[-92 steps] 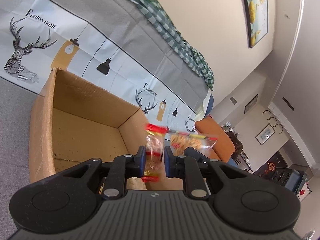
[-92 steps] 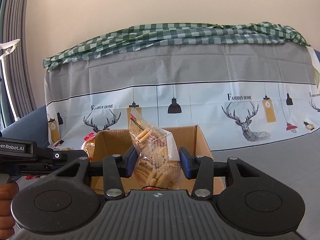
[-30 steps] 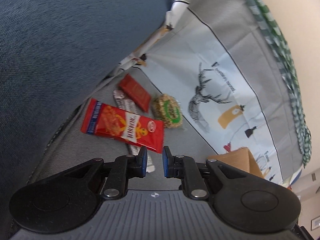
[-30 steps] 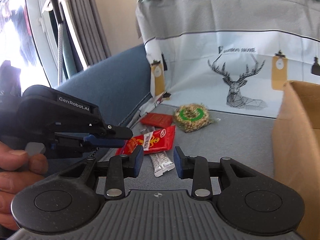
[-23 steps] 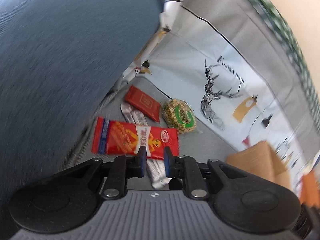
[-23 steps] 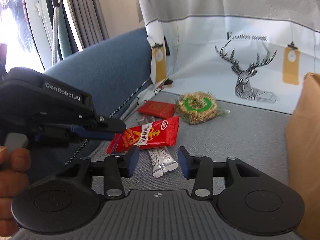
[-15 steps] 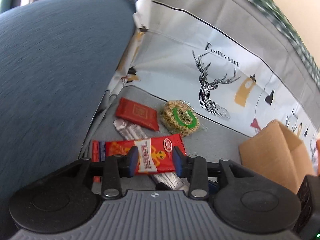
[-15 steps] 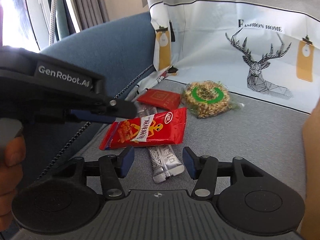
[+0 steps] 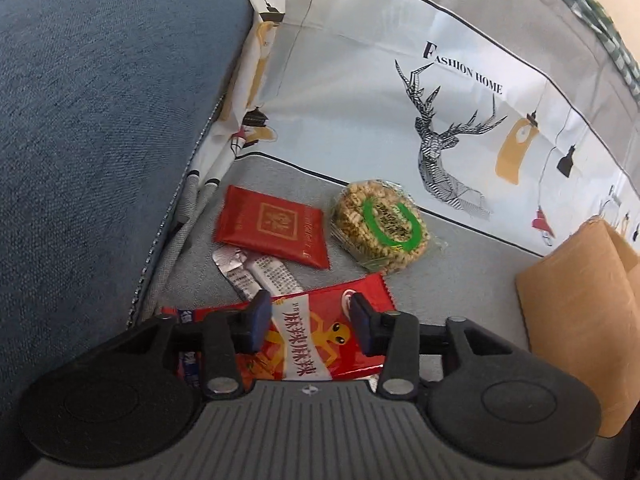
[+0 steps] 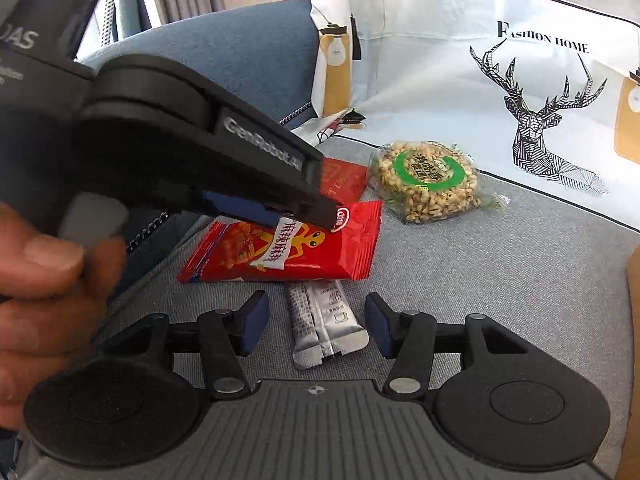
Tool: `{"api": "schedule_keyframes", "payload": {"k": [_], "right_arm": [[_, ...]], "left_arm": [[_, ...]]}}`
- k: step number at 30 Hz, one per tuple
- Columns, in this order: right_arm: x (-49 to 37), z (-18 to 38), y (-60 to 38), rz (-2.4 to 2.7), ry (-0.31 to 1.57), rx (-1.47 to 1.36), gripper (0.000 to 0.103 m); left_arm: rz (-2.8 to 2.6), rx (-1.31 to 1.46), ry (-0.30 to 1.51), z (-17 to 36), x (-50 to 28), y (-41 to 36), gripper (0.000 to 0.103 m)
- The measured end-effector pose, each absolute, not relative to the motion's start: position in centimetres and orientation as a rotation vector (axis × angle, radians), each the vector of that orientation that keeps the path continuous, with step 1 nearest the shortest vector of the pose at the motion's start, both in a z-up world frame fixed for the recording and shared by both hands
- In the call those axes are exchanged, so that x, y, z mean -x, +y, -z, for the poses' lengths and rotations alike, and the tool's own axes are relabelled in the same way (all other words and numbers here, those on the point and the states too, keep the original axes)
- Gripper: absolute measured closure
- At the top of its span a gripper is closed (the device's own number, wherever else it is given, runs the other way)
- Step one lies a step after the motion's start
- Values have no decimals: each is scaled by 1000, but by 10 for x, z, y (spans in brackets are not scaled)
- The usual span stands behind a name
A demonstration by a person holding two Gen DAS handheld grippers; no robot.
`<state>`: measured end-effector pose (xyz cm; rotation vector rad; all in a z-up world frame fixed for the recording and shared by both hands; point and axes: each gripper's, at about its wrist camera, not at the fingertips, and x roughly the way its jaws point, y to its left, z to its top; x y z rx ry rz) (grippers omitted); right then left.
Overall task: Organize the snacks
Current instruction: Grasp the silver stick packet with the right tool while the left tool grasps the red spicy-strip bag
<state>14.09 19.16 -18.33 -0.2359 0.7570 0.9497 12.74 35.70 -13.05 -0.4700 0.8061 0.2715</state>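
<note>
Several snacks lie on the grey sofa seat. A long red snack bag [image 9: 316,336] [image 10: 296,248] lies directly under my open left gripper [image 9: 310,320], whose jaws stand either side of it without closing. Under that bag lie silver sachets [image 9: 256,274] [image 10: 324,320]. My open right gripper [image 10: 316,322] has its jaws either side of the sachets' near end. Behind lie a dark red flat packet [image 9: 272,226] [image 10: 344,182] and a round puffed-grain cake with a green label [image 9: 378,226] [image 10: 428,178]. The left gripper's body [image 10: 192,152] fills the left of the right wrist view.
A cardboard box [image 9: 580,320] stands at the right, its edge also in the right wrist view [image 10: 634,320]. A blue sofa armrest [image 9: 100,120] rises at the left. A deer-print cloth [image 9: 440,120] covers the backrest behind the snacks.
Both grippers have moved from the box to the snack pile and come down close over it. Both have opened wider, the left over the red bag, the right over the sachets.
</note>
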Motion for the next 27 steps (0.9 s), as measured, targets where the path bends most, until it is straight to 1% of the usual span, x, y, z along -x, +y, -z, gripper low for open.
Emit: {"api": "schedule_keyframes", "payload": {"k": [1, 4, 10, 17, 18, 20, 21, 24, 26, 27], "right_arm": [[-140, 183, 191, -949, 753, 247, 61], [-137, 182, 188, -961, 748, 270, 67], [-122, 172, 169, -939, 747, 349, 69], [-105, 157, 122, -833, 870, 354, 70], [-101, 156, 114, -824, 893, 350, 71], [-89, 153, 100, -828, 930, 348, 82], [-82, 151, 93, -831, 929, 350, 82], [-60, 148, 73, -824, 932, 367, 81], [-49, 141, 60, -866, 881, 304, 81], [-41, 141, 55, -886, 848, 287, 79]], "left_arm": [[-265, 475, 811, 131, -127, 357, 52], [-256, 472, 829, 132, -123, 354, 53], [-229, 579, 884, 132, -106, 350, 54], [-157, 748, 991, 135, -76, 330, 55], [-150, 752, 1011, 134, -72, 324, 55], [-145, 736, 1043, 133, -62, 312, 54], [-153, 723, 1056, 131, -57, 307, 54], [-255, 713, 1011, 120, -37, 301, 53], [-310, 753, 973, 116, -26, 302, 51], [-331, 770, 968, 117, -23, 301, 51]]}}
